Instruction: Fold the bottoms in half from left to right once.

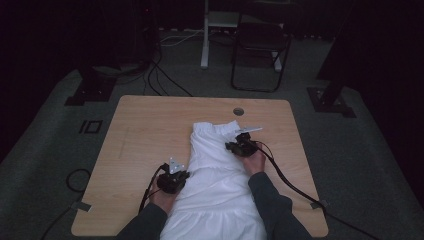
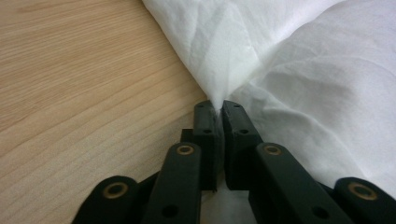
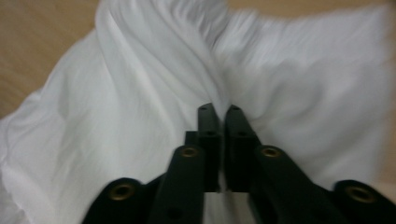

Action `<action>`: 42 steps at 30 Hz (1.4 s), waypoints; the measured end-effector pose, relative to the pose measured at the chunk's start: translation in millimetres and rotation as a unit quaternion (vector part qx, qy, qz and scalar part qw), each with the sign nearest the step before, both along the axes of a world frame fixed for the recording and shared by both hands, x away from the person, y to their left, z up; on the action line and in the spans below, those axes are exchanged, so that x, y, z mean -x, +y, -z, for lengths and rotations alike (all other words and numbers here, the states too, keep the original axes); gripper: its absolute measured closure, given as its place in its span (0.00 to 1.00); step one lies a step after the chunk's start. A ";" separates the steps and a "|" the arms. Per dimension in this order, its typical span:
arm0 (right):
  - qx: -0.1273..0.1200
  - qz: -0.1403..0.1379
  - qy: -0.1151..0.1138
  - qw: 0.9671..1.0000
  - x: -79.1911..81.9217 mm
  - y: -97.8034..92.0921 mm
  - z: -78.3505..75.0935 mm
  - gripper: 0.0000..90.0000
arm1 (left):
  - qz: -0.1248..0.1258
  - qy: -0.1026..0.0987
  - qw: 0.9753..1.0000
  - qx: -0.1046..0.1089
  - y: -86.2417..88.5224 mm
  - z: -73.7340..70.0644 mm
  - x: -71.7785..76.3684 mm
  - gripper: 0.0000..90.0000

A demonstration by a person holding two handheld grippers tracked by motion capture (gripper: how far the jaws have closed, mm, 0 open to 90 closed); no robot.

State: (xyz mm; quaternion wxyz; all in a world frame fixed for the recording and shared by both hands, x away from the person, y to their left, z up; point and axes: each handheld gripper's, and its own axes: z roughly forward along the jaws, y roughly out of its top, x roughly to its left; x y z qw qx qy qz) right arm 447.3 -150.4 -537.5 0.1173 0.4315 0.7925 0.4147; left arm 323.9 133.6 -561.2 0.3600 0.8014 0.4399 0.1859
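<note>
A white garment (image 1: 216, 175) lies stretched along the middle of a wooden tabletop (image 1: 145, 130), its long axis running from the near edge, where it spills over, toward the far edge and the round cable hole (image 1: 238, 111). A person works it from the near side with two tools. The left hand-held gripper (image 1: 173, 176) sits at the cloth's left border close to the near edge; seen along its own jaws, it (image 2: 217, 106) is pressed together on a peak of fabric (image 2: 219, 70) that rises out of the pinch, bare wood to one side. The right hand-held gripper (image 1: 241, 146) is farther up the tabletop, at the cloth's right border near its far end, and its jaws (image 3: 218, 109) are likewise clamped on a gathered ridge of white cloth (image 3: 154, 84), though that view is blurred. With the two grips staggered along the garment's length, the right one nearer the far end, the next move likely turns on drawing the fabric across its long axis to fold or smooth it.
</note>
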 end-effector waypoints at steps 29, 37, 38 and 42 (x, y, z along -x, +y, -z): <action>0.063 0.077 -0.026 0.995 15.9 -40.6 23.4 0.87 | 0.060 -0.022 0.997 0.039 -40.8 -56.0 -64.9 0.65; 0.062 0.068 -0.022 0.996 19.9 -40.8 23.2 0.87 | 0.060 0.017 0.998 -0.006 -60.4 -9.8 -72.4 0.62; 0.061 0.064 -0.023 0.996 23.5 -40.5 23.6 0.87 | 0.054 0.019 0.998 0.005 -58.7 -8.0 -70.0 0.62; 0.060 0.057 -0.019 0.996 32.2 -40.4 23.3 0.87 | 0.051 0.020 0.998 0.009 -55.4 -5.9 -59.4 0.62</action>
